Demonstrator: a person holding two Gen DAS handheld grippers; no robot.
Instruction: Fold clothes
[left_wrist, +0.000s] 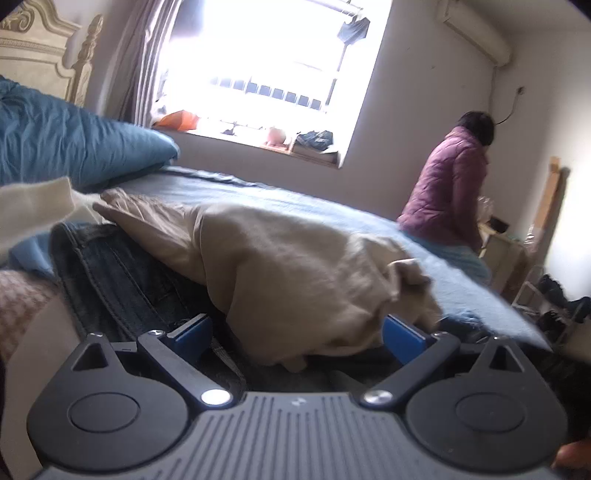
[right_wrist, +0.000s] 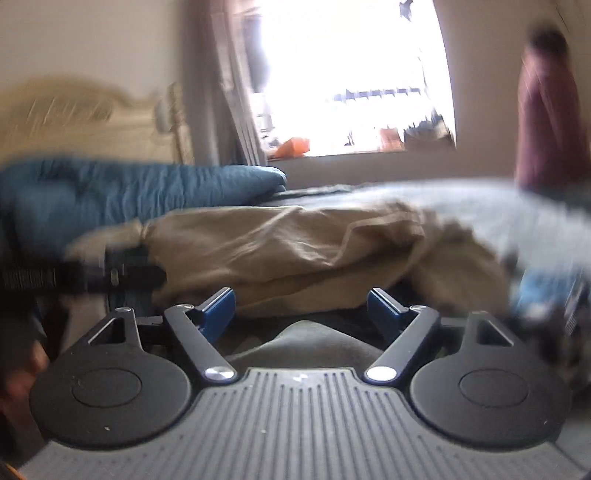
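Observation:
A crumpled tan garment (left_wrist: 288, 266) lies on the bed over dark blue jeans (left_wrist: 103, 266). My left gripper (left_wrist: 297, 334) is open, its blue pads (left_wrist: 194, 334) wide apart on either side of the garment's near edge without pressing on it. The right wrist view is blurred. There the same tan garment (right_wrist: 295, 251) lies just ahead of my right gripper (right_wrist: 302, 310), which is open with nothing pinched between its blue pads (right_wrist: 218, 310).
A blue pillow (left_wrist: 74, 147) and a white garment (left_wrist: 37, 206) lie at the left, by the headboard. The grey-blue bed sheet (left_wrist: 295, 192) stretches toward the window. A person in a purple jacket (left_wrist: 450, 192) stands beyond the bed's right side. A blurred black tool body (right_wrist: 85, 277) shows at the left.

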